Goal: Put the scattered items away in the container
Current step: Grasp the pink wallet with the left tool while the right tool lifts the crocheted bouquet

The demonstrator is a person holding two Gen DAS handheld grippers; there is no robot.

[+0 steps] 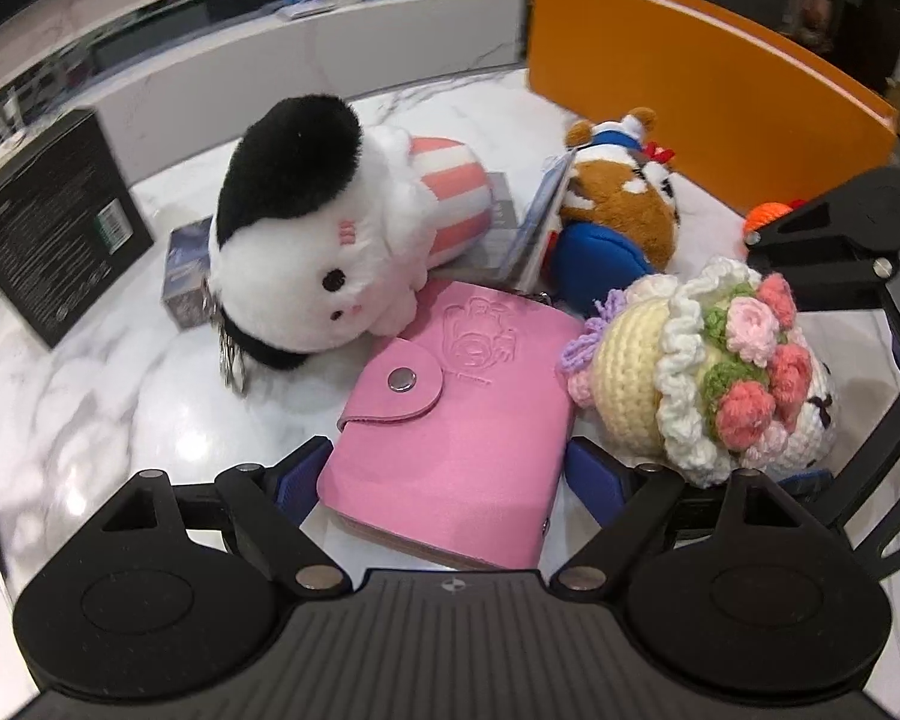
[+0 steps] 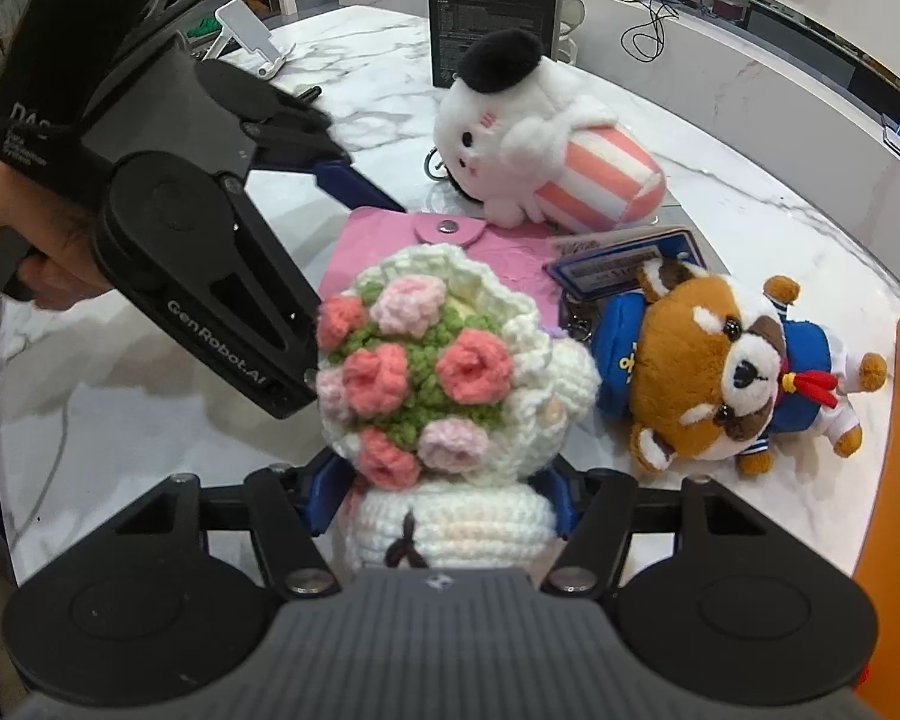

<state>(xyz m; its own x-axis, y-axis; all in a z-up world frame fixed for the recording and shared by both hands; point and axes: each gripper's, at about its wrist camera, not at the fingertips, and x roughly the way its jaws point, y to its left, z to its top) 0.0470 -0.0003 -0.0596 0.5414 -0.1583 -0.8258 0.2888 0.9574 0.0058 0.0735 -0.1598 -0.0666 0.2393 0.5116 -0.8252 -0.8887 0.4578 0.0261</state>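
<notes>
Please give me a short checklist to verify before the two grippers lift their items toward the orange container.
1. Pink wallet lies between the left gripper fingers: ok.
2. Left pads pressing on the wallet: cannot tell.
3. Crochet bouquet doll sits between the right gripper fingers: ok.
4. Right pads firmly on the doll: cannot tell.
5. White plush is clear of the wallet: not ok, it rests against it.
6. Orange container is near: ok.
</notes>
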